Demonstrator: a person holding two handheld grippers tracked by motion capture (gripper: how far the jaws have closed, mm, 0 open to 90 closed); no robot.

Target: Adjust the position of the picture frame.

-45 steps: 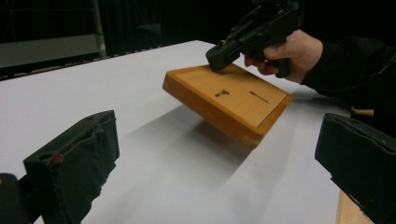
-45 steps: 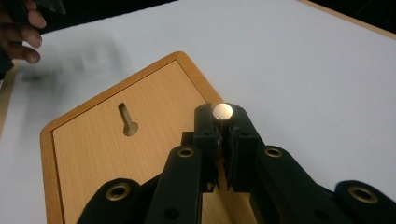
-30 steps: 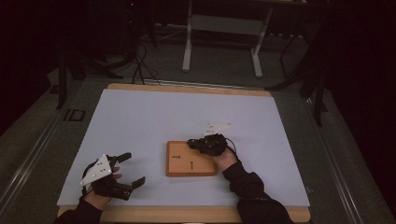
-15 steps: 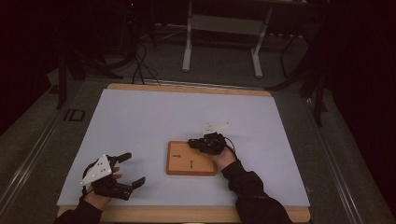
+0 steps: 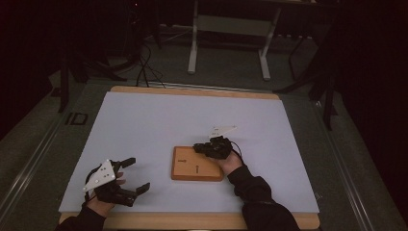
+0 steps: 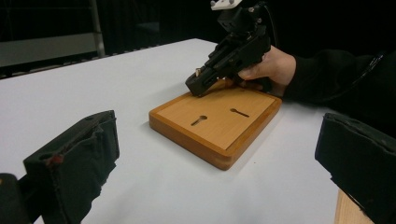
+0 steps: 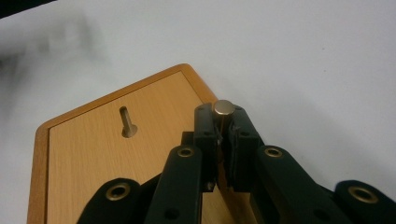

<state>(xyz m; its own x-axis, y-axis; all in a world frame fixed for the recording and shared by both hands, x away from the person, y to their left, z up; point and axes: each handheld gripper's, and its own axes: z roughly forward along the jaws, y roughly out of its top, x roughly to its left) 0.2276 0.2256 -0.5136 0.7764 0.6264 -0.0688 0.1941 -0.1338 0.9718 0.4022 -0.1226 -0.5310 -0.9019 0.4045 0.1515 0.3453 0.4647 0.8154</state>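
Jaws of the right gripper [image 7: 223, 128] are clenched on a small brass-coloured pin [image 7: 223, 108], whose round head stands just above the jaw tips. Beneath the tips lies the far right corner of a wooden board [image 7: 93, 144], and one keyhole-shaped slot [image 7: 126, 122] in the board's recessed face is seen beside the jaws, apart from the pin. Seen from the left gripper view, the same gripper [image 6: 198, 85] slants down onto the far corner of the board [image 6: 219, 122], with the person's right hand [image 6: 271, 67] wrapped around its body; two keyhole slots [image 6: 199, 120] show in the board's top, both unoccupied. The left gripper's [image 6: 219, 154] own jaws rise at the two lower corners of that view, spread wide and grasping nothing. In the high view, the left gripper [image 5: 135, 176] rests near the front left of the white table [image 5: 159, 120], well apart from the board [image 5: 195, 166], which lies right of centre towards the front edge. The right gripper [image 5: 198, 149] meets the board at its far right corner.
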